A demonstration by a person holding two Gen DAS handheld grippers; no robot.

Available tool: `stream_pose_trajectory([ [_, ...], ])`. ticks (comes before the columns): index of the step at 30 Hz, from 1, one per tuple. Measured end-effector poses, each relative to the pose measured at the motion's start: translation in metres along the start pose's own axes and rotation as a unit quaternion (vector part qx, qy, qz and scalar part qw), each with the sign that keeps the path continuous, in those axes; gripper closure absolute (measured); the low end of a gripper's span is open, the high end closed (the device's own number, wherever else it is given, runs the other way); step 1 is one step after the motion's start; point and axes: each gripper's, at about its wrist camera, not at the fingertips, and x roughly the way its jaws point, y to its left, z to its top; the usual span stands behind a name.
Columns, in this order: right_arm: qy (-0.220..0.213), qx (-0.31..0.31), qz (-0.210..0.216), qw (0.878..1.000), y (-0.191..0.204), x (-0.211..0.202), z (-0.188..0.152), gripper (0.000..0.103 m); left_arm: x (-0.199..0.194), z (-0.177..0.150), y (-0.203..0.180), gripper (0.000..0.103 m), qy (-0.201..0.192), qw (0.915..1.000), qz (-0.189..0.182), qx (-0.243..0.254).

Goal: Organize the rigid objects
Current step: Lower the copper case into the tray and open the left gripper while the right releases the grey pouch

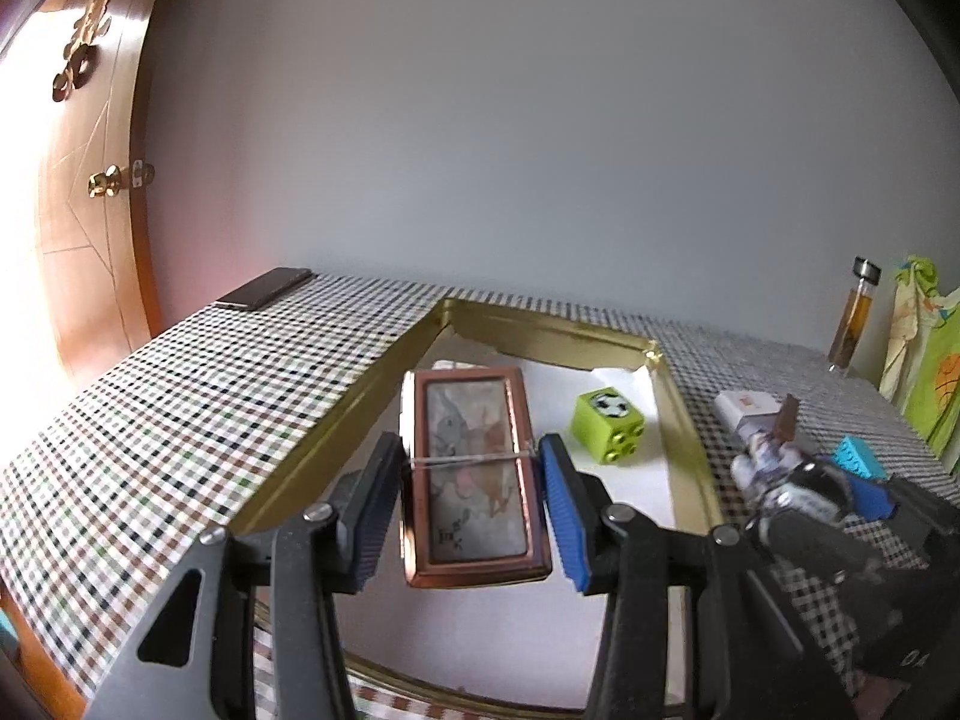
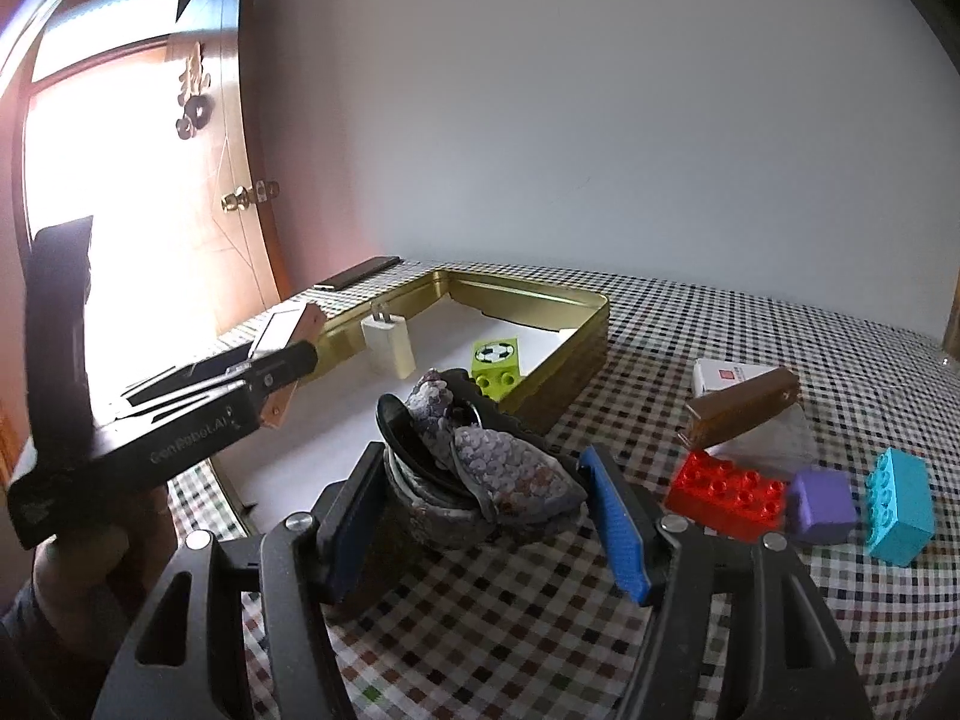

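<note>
My left gripper point(image 1: 474, 504) is shut on a copper-framed flat case point(image 1: 474, 474) with a picture on its lid, held above the gold tin tray point(image 1: 360, 402). It also shows in the right wrist view point(image 2: 282, 354), tilted over the tray's left side. A green brick with a football print point(image 1: 607, 425) and a white charger plug point(image 2: 389, 343) sit in the tray point(image 2: 576, 306). My right gripper point(image 2: 480, 516) is shut on a round jar with a patterned cloth cover point(image 2: 480, 474), at the tray's near right edge.
On the checked cloth to the right lie a red brick point(image 2: 726, 495), a purple block point(image 2: 821, 507), a cyan brick point(image 2: 900, 507), a brown box point(image 2: 744, 405) and a white box point(image 2: 720, 375). A dark phone point(image 1: 264, 288) lies at the far left corner. A bottle point(image 1: 852, 318) stands far right.
</note>
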Motion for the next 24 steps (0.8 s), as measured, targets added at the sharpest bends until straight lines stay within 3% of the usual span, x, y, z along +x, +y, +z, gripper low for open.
stream_pose_trajectory([
  [11, 0.014, -0.027, 0.019, 0.999, 0.015, 0.021, 0.029, 0.036, 0.029, 0.011, -0.006, 0.057, 0.09, 0.9952, -0.005, 0.039],
  [24, 0.068, -0.046, 0.03, 0.996, 0.028, 0.067, 0.038, 0.036, 0.065, 0.027, 0.0, 0.057, 0.138, 0.9878, 0.017, 0.07],
])
